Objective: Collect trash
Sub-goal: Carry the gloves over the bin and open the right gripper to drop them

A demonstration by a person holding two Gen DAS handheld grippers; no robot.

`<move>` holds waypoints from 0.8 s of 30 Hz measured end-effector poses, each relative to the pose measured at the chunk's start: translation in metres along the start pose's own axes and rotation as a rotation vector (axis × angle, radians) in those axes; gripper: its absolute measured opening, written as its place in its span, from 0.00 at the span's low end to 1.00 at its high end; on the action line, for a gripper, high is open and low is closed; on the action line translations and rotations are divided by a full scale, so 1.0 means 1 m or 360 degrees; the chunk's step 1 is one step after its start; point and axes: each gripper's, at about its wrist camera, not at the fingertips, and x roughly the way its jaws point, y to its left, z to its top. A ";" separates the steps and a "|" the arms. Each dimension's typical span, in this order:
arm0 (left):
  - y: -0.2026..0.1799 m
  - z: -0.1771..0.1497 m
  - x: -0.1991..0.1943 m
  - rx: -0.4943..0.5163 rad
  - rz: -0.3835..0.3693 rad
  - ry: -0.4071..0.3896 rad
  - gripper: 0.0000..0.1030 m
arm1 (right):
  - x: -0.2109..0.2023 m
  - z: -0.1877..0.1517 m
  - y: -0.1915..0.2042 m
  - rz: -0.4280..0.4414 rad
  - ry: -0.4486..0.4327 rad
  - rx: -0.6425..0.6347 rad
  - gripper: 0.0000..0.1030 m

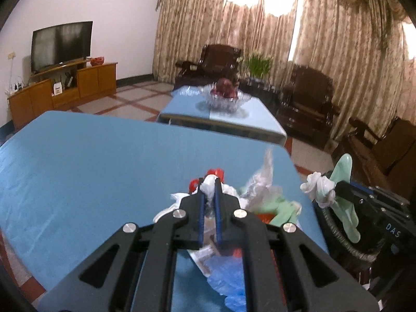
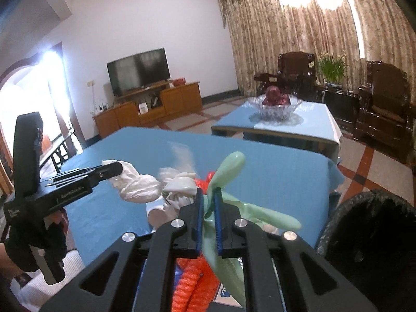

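The bench (image 1: 78,156), under its blue cloth, carries the trash heap (image 1: 260,202) at the lower centre of the left wrist view, near the bench's right edge. A dark bin (image 2: 369,223) stands off that edge, at the lower right of the right wrist view.

Judged by looks, the heap is all light, limp film: clear and white plastic, a blue bag (image 1: 228,280) and orange netting (image 2: 187,280) low in frame. Expect it to sag, trail and snag on its neighbours. Nothing looks fragile.

Your left tool (image 1: 209,182) is clamped on a twisted white plastic bag (image 1: 208,182), which bunches out past the tips. In the right wrist view that bag hangs as a rope from the tool towards the heap.

Your right tool (image 2: 208,196) is clamped on a pale green plastic bag (image 2: 228,166), one loop standing above the tips and tails drooping right and below.

Thin film is slippery when pinched flat. Take hold where it is twisted or knotted, deep between the pads; both grips appear to be on such bunched sections. Watch that trailing ends do not drag loose pieces off the bench.
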 end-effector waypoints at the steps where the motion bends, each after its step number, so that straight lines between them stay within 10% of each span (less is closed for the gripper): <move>1: -0.001 0.003 -0.003 0.0001 -0.0007 -0.0012 0.06 | -0.005 0.002 -0.001 -0.0002 -0.0017 0.0005 0.08; 24: -0.129 0.023 0.003 0.0215 -0.0451 -0.0022 0.05 | -0.096 0.006 -0.076 -0.0391 -0.0162 0.0148 0.08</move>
